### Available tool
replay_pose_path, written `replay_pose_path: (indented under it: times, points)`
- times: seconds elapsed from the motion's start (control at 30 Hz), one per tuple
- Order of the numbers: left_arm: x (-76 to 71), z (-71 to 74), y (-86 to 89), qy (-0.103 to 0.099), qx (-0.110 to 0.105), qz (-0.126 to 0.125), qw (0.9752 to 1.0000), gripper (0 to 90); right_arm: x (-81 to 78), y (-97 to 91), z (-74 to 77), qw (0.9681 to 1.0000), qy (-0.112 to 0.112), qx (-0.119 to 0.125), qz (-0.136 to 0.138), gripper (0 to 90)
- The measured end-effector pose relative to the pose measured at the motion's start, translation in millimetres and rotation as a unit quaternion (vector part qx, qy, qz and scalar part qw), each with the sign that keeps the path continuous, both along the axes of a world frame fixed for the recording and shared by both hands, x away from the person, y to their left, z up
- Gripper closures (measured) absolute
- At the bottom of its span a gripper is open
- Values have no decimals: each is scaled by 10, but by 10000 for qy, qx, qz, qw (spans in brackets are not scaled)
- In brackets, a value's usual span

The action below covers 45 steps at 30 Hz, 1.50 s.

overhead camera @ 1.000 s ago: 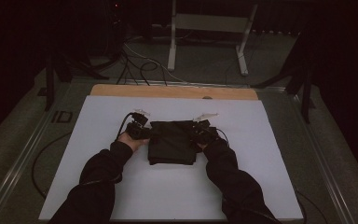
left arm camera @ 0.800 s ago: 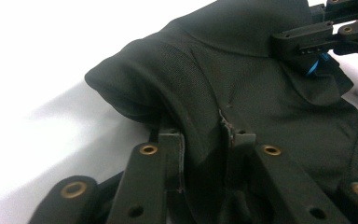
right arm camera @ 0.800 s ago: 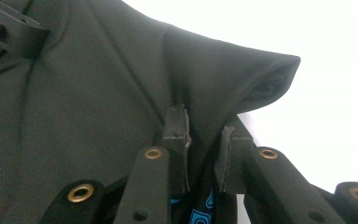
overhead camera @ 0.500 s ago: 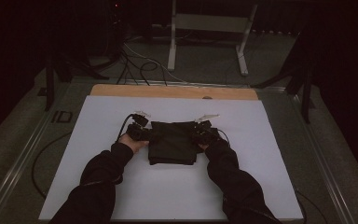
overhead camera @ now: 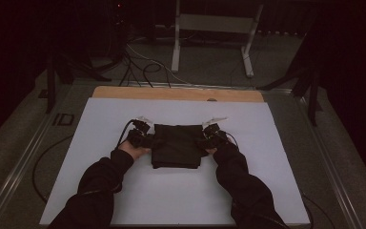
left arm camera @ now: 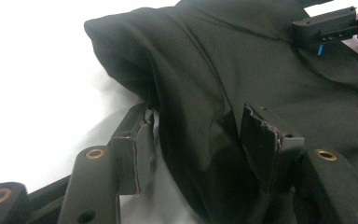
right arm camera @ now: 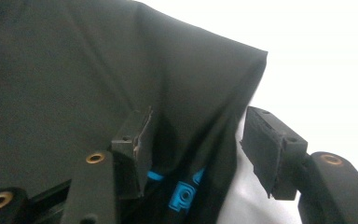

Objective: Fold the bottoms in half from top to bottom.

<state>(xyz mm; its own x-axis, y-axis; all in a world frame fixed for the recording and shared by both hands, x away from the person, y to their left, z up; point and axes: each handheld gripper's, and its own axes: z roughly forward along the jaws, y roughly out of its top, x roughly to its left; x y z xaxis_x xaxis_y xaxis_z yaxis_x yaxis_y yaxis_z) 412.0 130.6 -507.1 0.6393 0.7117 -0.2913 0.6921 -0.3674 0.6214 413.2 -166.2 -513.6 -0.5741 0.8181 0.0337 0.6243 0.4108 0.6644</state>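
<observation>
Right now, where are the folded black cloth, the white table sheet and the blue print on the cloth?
folded black cloth [overhead camera: 176, 145], high view, its top face.
white table sheet [overhead camera: 171, 198], high view, bare near part.
blue print [right arm camera: 182, 198], right gripper view, a square letter.

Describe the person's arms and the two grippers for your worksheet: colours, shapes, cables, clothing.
Both arms wear dark long sleeves. Each hand holds a black two-jaw gripper: the left gripper and the right gripper have blocky black fingers faced with worn pads, joined by links with brass-coloured rivets. A dark cable loops from the left one; each carries a pale plate on top.
</observation>
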Motion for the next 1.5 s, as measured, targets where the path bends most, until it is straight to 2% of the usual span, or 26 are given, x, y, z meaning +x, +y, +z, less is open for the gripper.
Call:
replay_pose_path:
  times: [0.4, 0.53, 0.63, 0.67, 0.73, 0.8, 0.83, 0.87, 0.9, 0.93, 1.07, 1.27, 1.33, 1.5]
  points:
    - [-105, -2, 90, -2, 13, -2, 10000, 376, -57, -111, 13, 9998, 39, -110, -156, 353]
    - [-134, 43, 99, -112, -144, -67, 9998, 312, -73, -126, 38, 9999, -43, -48, -160, 322]
    - [-161, 90, 99, -217, -372, -291, 9986, 236, -85, -133, 74, 9996, -68, 228, -135, 265]
    - [-167, 105, 93, -243, -380, -336, 9984, 211, -93, -132, 92, 9993, -44, 372, -14, 196]
    - [-179, 134, 77, -283, -436, -407, 9978, 170, -105, -120, 121, 9990, -80, 450, 30, 171]
    - [-199, 168, 60, -337, -475, -440, 9973, 143, -113, -109, 155, 9981, -98, 604, 95, 143]
    - [-199, 168, 60, -337, -475, -440, 9973, 121, -113, -109, 155, 9981, -98, 604, 95, 143]
    - [-212, 195, 39, -354, -497, -537, 9967, 121, -122, -98, 178, 9977, -113, 654, 102, 141]
    - [-214, 199, 29, -352, -460, -568, 9967, 42, -132, -80, 218, 9971, -196, 716, 151, 130]
    - [-220, 209, 15, -364, -388, -618, 9967, 1, -137, -65, 244, 9969, -293, 702, 178, 109]
    - [-268, 256, -19, -619, -351, -724, 9948, 0, -143, -41, 299, 9959, -313, 816, 239, 109]
    - [-292, 332, -5, -813, -478, -752, 9927, 0, -152, -7, 396, 9950, -373, 851, 377, 112]
    - [-309, 358, -6, -907, -447, -789, 9917, 0, -170, 5, 435, 9939, -342, 895, 551, 111]
    - [-364, 422, 3, -1118, -412, -903, 9888, 0, -195, 38, 463, 9925, -318, 899, 762, 97]
